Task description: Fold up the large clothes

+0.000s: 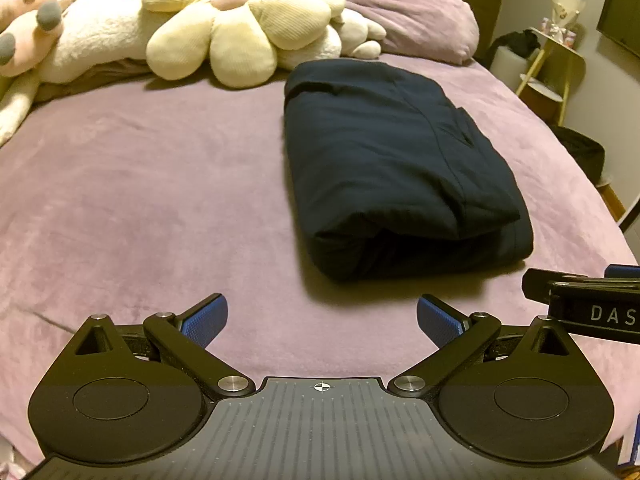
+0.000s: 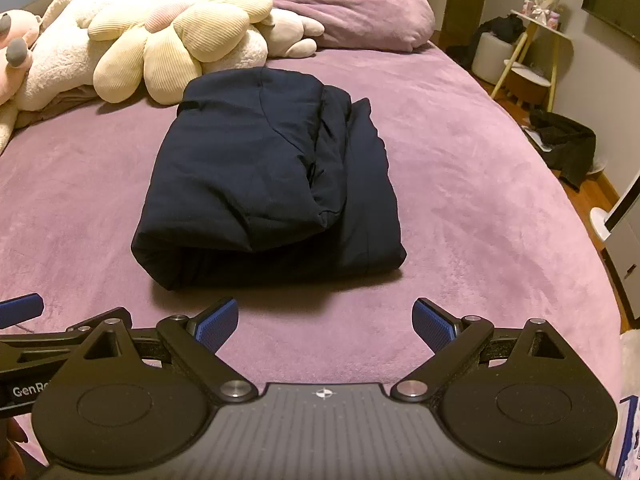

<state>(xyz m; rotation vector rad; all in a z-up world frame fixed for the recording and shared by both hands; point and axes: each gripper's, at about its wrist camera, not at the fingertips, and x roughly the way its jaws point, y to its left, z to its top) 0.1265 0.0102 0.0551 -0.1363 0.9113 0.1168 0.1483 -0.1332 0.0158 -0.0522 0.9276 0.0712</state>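
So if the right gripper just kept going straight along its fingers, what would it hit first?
Probably the folded dark garment. The open right gripper points slightly past its near right corner, with only bare purple bedspread between; depth is unclear, so it may graze the bedspread first.

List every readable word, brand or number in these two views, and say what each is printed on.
"DAS", cut off by the frame edge: white letters on the right gripper's body, seen from the left wrist view.
"GenR", cut off behind the near gripper: white letters on the left gripper's body, seen from the right wrist view.
Nothing else is readable; the folded dark garment shows no label.
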